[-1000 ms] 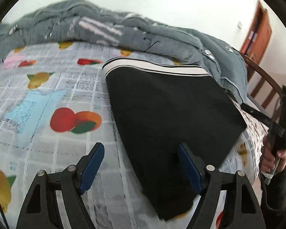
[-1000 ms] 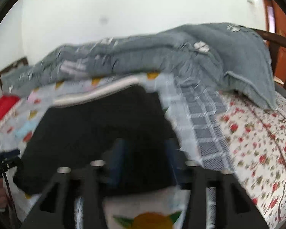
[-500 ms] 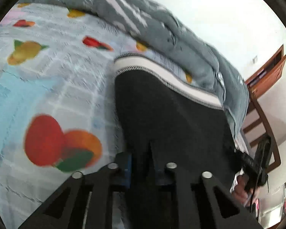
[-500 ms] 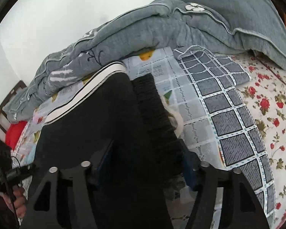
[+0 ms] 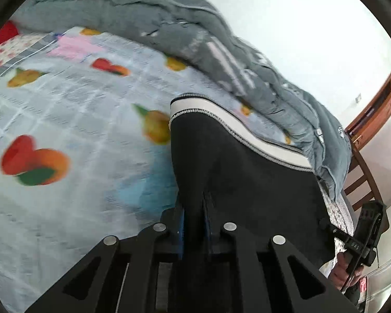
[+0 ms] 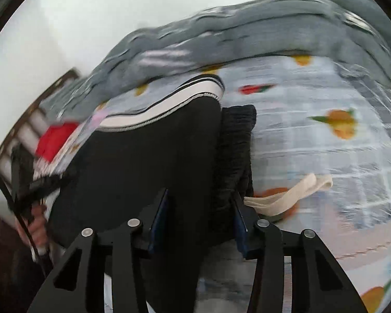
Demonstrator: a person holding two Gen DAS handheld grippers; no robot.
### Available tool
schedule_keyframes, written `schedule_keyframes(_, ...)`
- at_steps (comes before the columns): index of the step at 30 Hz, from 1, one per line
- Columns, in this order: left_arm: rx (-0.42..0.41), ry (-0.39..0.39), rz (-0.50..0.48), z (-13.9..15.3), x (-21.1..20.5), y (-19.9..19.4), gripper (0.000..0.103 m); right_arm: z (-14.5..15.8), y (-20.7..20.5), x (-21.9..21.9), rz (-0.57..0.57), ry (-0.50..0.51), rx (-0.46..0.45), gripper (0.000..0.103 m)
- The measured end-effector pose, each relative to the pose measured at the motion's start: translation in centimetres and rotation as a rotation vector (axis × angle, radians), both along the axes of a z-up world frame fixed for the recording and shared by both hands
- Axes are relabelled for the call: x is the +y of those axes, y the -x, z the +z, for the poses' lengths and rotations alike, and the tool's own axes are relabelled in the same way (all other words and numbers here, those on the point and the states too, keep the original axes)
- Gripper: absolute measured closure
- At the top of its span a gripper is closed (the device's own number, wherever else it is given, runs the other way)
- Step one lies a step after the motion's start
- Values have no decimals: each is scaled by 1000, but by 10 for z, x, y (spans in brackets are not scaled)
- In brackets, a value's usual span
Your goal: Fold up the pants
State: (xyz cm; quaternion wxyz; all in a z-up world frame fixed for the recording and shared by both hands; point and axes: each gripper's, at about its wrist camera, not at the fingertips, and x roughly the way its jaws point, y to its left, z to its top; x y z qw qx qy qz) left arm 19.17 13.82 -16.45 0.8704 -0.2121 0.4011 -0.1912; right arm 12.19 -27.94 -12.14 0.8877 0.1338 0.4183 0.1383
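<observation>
The black pants [image 5: 234,182] with a white striped hem [image 5: 234,127] are folded on the fruit-print sheet [image 5: 65,117]. My left gripper [image 5: 194,221] pinches their near edge; its jaws are opening slightly, with fabric still pressed between the pads. In the right wrist view, my right gripper [image 6: 199,216] straddles the pants [image 6: 143,161] at the ribbed waistband [image 6: 234,140]. Its jaws are closing on that thick bunch, which fills the gap. A cream drawstring [image 6: 294,193] trails to the right. Each gripper appears in the other's view, at the right [image 5: 365,234] and at the left [image 6: 26,187].
A rumpled grey quilt [image 5: 169,26] runs along the far side of the bed by the white wall. A wooden bed frame [image 5: 362,177] and a brown door [image 5: 372,114] lie to the right. Something red [image 6: 54,140] lies near the slatted frame [image 6: 26,120].
My left gripper went from wide open to pinched on the pants' edge. The right jaws narrowed around the waistband. Both grippers moved across the bed with the pants, and the drawstring came into sight.
</observation>
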Motion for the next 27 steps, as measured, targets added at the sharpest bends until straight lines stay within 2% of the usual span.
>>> schedule_keyframes(2,3,-44,20,-3,11,6,82,8,3,-1,-33,1,-19,56)
schedule_keyframes(4,-33,-75,29,-3,16,14,69,15,2,-4,-62,22,-38,56)
schedule_keyframes(5,-44,-90,31,-3,17,17,49,17,0,-5,-72,35,-38,56)
schedule_keyframes(6,-61,-103,37,-2,18,20,40,19,-5,-6,-86,48,-39,56)
schedule_keyframes(8,-98,-123,37,1,17,24,40,24,-15,-6,-93,34,-46,56)
schedule_keyframes(12,-104,-143,28,6,12,24,40,27,-53,9,-74,36,-60,56)
schedule_keyframes(14,-112,-151,21,11,10,25,40,15,-80,21,-58,53,26,58)
schedule_keyframes(15,-116,-155,23,12,9,27,40,4,-95,26,-53,85,105,68)
schedule_keyframes(16,-119,-160,24,14,9,28,40,2,-98,28,-55,108,114,74)
schedule_keyframes(17,-121,-164,23,15,9,29,40,5,-97,30,-45,122,83,81)
schedule_keyframes(18,-125,-172,20,17,8,30,40,13,-91,29,-21,106,40,94)
schedule_keyframes(21,-163,-214,21,23,7,36,40,49,-54,4,-24,-51,-125,94)
schedule_keyframes(22,-171,-220,16,25,6,37,39,51,-46,0,-44,-17,-136,94)
schedule_keyframes(23,-178,-229,14,27,4,37,39,48,-46,-1,-62,15,-125,94)
schedule_keyframes(24,-183,-236,15,29,0,36,39,34,-50,-5,-94,56,-75,94)
schedule_keyframes(26,-192,-233,-1,32,-9,32,39,2,-61,-11,-121,69,45,90)
schedule_keyframes(27,-194,-237,-6,34,-16,28,39,-1,-60,-15,-132,55,37,85)
